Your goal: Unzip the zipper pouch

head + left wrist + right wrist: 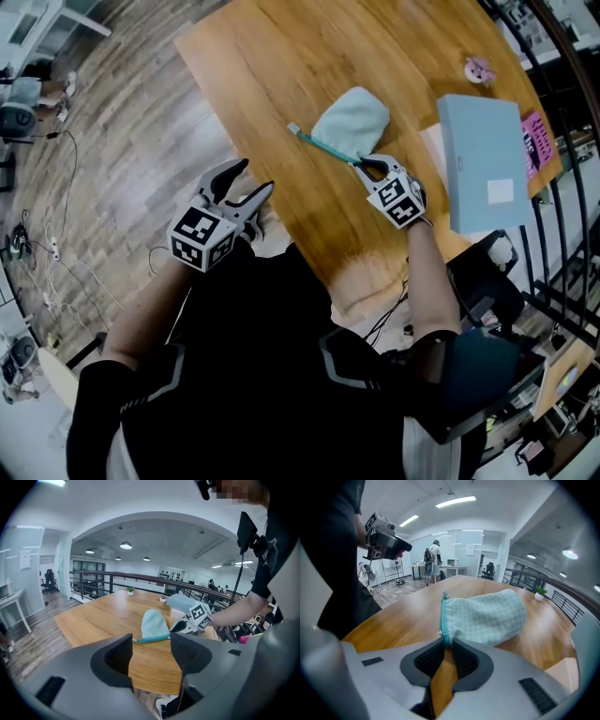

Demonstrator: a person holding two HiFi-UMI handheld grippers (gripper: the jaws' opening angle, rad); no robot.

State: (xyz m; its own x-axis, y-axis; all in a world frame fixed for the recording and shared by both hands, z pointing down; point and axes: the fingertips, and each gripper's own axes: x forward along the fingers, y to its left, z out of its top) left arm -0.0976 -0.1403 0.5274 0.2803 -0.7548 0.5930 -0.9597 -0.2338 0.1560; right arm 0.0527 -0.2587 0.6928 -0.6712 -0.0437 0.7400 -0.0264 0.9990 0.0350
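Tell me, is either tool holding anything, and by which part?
The right gripper pinches the zipper pouch by the near end of its teal zipper edge. The left gripper is open and holds nothing.

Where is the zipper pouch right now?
In the head view the zipper pouch lies on the wooden table left of the blue box, its zipper end pinched by the right gripper.

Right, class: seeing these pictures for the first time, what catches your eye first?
A pale teal zipper pouch lies in the middle of the wooden table, its zipper end pinched in the right gripper. The left gripper hangs open and empty beyond the table's left edge, over the floor.
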